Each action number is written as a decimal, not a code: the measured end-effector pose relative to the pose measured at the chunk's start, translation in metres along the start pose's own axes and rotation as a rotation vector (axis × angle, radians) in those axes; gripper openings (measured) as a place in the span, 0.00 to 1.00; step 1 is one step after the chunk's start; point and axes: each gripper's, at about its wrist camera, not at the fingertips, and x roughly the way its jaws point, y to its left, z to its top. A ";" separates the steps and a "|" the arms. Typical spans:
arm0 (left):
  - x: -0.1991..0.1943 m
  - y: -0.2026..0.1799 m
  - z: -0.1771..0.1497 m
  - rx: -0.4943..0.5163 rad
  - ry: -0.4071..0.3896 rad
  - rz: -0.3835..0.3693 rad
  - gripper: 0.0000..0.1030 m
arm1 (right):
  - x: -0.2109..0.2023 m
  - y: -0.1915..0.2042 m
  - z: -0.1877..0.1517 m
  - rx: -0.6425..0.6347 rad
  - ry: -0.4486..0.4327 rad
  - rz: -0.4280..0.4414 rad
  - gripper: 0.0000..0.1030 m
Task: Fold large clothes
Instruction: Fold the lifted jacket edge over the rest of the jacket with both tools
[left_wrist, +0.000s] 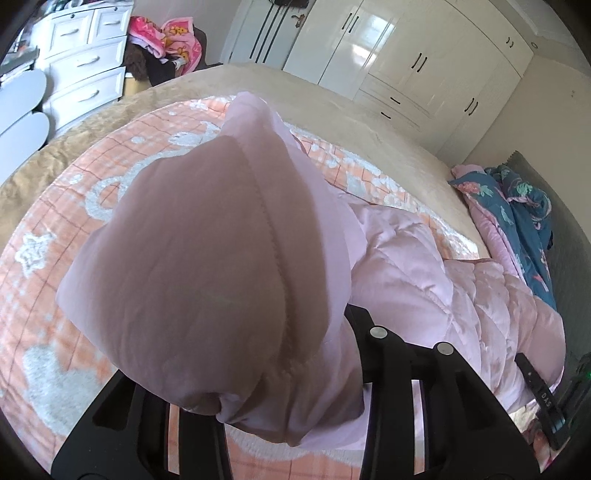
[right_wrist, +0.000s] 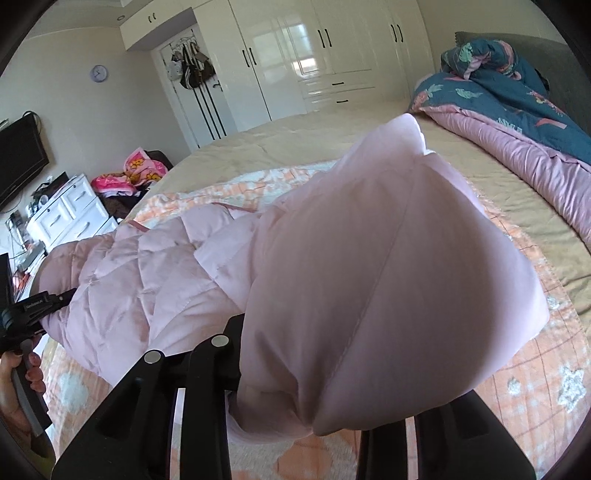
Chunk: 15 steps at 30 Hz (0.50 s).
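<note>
A pale pink quilted jacket (left_wrist: 424, 273) lies on an orange checked blanket (left_wrist: 74, 229) on the bed. My left gripper (left_wrist: 280, 398) is shut on one jacket sleeve (left_wrist: 207, 266), which is lifted and hides the fingertips. My right gripper (right_wrist: 310, 402) is shut on the other sleeve (right_wrist: 388, 280), also raised above the blanket. The jacket's body shows in the right wrist view (right_wrist: 147, 273). The other gripper and the hand holding it show at the left edge (right_wrist: 26, 317).
A blue floral quilt with pink lining (right_wrist: 517, 110) is bunched at the head of the bed. White wardrobes (right_wrist: 314, 55) line the far wall. A white drawer chest (left_wrist: 85, 62) and a pile of pink clothes (left_wrist: 173, 37) stand beyond the foot of the beige bed (left_wrist: 332, 99).
</note>
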 end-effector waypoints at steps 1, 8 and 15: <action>-0.003 0.001 -0.002 -0.001 0.000 0.000 0.27 | -0.003 0.001 -0.001 -0.005 -0.001 0.001 0.28; -0.026 0.008 -0.017 0.008 0.003 0.001 0.27 | -0.030 0.005 -0.017 -0.021 0.001 0.010 0.28; -0.047 0.019 -0.032 0.007 0.011 -0.008 0.27 | -0.054 0.008 -0.034 -0.027 0.004 0.012 0.28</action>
